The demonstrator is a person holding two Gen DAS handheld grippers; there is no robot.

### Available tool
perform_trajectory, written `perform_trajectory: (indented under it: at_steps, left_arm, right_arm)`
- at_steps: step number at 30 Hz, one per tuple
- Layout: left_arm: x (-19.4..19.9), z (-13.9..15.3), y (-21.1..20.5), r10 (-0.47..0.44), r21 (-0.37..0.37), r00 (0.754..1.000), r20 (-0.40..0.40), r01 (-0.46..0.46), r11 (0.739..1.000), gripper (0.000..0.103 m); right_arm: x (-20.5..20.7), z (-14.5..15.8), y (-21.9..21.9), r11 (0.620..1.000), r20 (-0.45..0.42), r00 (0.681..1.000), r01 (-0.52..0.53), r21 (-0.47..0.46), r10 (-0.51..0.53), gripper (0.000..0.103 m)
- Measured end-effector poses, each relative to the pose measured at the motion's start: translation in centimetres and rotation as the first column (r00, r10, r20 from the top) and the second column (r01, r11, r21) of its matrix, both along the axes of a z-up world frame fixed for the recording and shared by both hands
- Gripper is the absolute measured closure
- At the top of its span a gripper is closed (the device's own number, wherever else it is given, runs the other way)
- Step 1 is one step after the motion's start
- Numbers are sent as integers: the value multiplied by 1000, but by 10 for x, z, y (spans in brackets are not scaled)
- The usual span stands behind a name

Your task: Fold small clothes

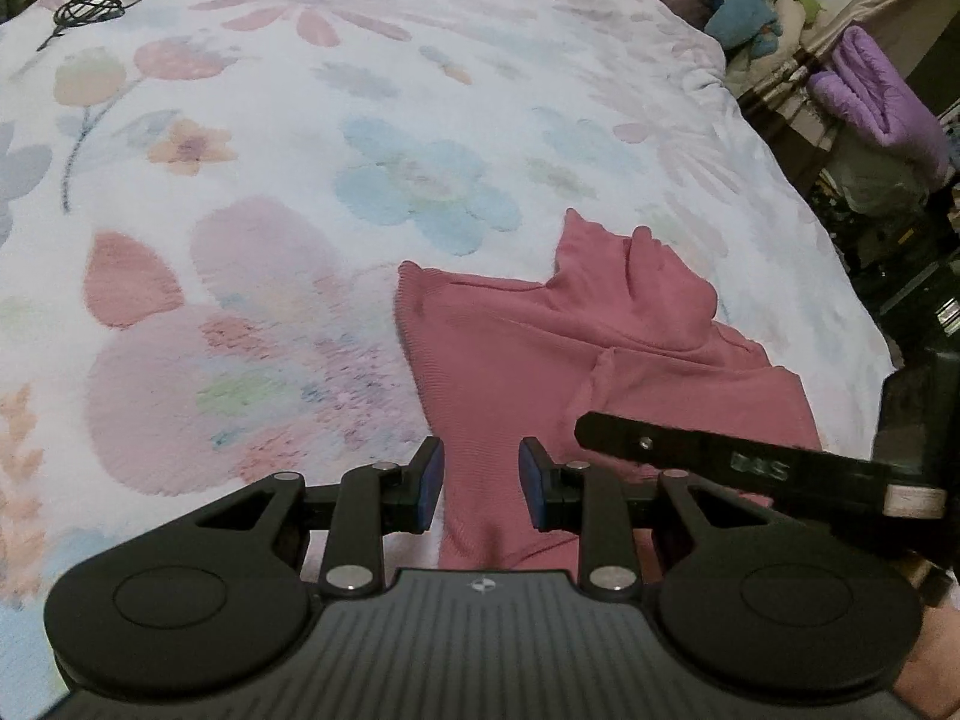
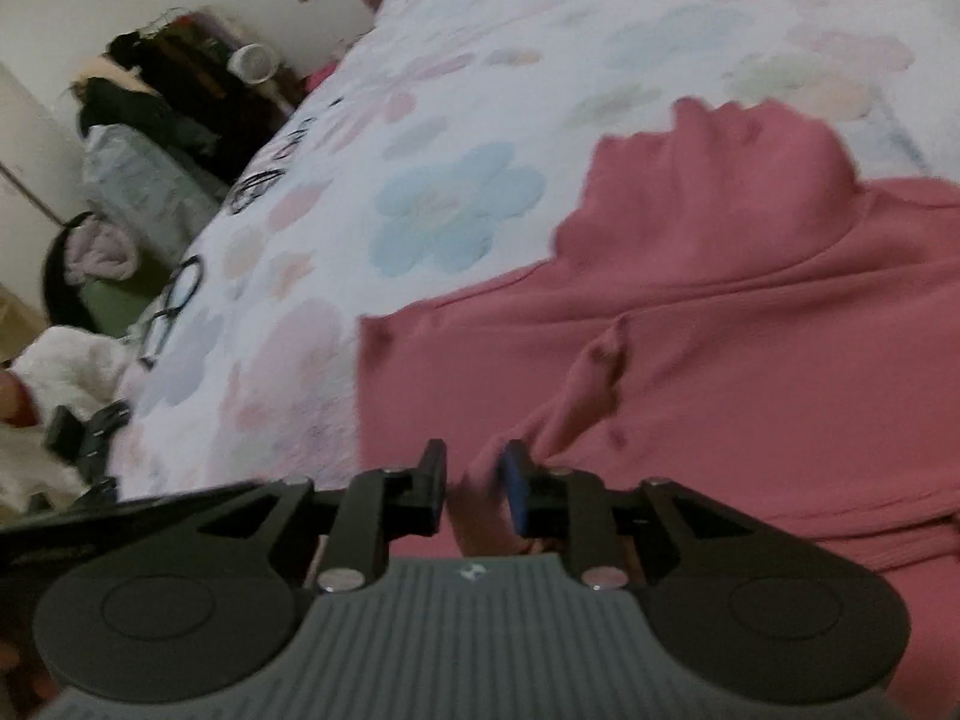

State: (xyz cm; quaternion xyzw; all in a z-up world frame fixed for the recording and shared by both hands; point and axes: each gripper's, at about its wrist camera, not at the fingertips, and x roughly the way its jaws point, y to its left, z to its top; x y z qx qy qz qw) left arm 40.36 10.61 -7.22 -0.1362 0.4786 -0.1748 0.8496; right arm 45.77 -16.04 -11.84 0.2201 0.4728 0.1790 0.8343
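Both grippers are held low over the near part of a pink top that lies on a flowered bedspread. The left gripper is seen with its jaws spread part way; pink cloth runs between and under the blue pads, but no pinch can be made out, and the pads appear clear of the fabric. The right gripper is seen with its jaws parted by a narrow gap, with a raised fold of the top just at the right pad; whether the fold is gripped cannot be told through the blur, though a gap does show between the pads.

The top is spread towards the right edge of the bed, its high collar pointing to the far side, so its long axis runs from near to far, straight ahead of both grippers. A ridge of bunched cloth is seen running from the right gripper's jaws up towards the collar. In the left view, the right gripper's finger is seen crossing in from the right, just beside the left gripper, so both are at the near hem, the right one being judged nearer the ridge. A black cable lies at the far left, well apart from the top.
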Motion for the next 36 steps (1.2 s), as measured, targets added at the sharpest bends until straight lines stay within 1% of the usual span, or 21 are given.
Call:
perform_trajectory:
  at_steps: [3,5,9,10,11,15,18,19,20,21,22,23,24,25,26,27,28,29,31,34,36]
  left_arm:
    - [4,-1,-5,-11,-15,1000,4,11,1000,70]
    - [8,-1,-13,-36,-36,999,11,37,999,70]
    - [10,-1,-43,-113,-41,993,38,114,993,69]
    - [8,-2,-55,-139,-22,989,51,141,990,66]
    - [7,-2,-65,-167,-2,984,61,167,986,59]
    - [4,-12,-103,-236,100,968,79,228,969,52]
    - [3,-24,-125,-249,155,965,78,235,959,46]
    - [2,-28,-132,-254,176,964,79,237,955,41]
    - [2,-32,-138,-254,202,963,84,233,951,38]
    - [1,-36,-143,-244,230,966,88,219,948,38]
    - [2,-40,-146,-224,257,971,86,195,947,40]
    - [4,-43,-146,-205,264,975,81,177,948,51]
    - [7,-44,-143,-180,252,981,76,156,955,56]
    - [9,-43,-138,-160,223,984,73,141,965,73]
    - [9,-40,-135,-148,214,986,75,129,968,83]
    - [10,-36,-129,-139,202,987,79,121,972,86]
    - [10,-30,-122,-138,182,987,79,122,976,94]
    - [10,-24,-118,-139,175,987,82,123,977,99]
    - [10,-8,-108,-124,180,986,107,104,978,99]
    - [19,28,-96,-92,117,988,127,77,990,99]
    - [26,54,-94,-86,75,985,148,76,994,99]
  right_arm:
    - [-6,16,-11,999,51,999,-16,44,14,66]
    - [-10,32,-29,1000,95,995,6,22,-8,66]
    - [-15,39,-67,984,117,992,65,-165,-45,66]
    - [-19,38,-79,978,120,991,78,-192,-55,66]
    - [-23,37,-91,975,120,991,90,-205,-67,66]
    - [-48,41,-139,959,138,985,133,-252,-100,66]
    - [-66,40,-165,953,146,982,154,-262,-119,66]
    - [-72,39,-172,952,147,981,159,-261,-123,66]
    - [-77,38,-178,951,149,981,160,-264,-124,66]
    - [-84,38,-185,948,151,981,162,-273,-124,66]
    - [-89,38,-189,945,155,980,164,-284,-123,66]
    - [-94,38,-192,944,161,980,164,-286,-122,66]
    - [-98,38,-194,945,168,978,165,-283,-121,66]
    - [-103,38,-197,946,174,978,165,-280,-119,66]
    - [-106,39,-199,946,178,977,162,-279,-115,66]
    - [-109,39,-201,946,183,977,156,-285,-107,65]
    - [-112,39,-202,942,187,978,150,-301,-95,65]
    - [-114,38,-203,935,193,978,144,-323,-84,65]
    - [-116,37,-202,921,204,976,141,-363,-69,55]
    - [-120,38,-199,913,226,973,139,-384,-53,46]
    - [-125,40,-193,914,246,968,136,-382,-41,46]
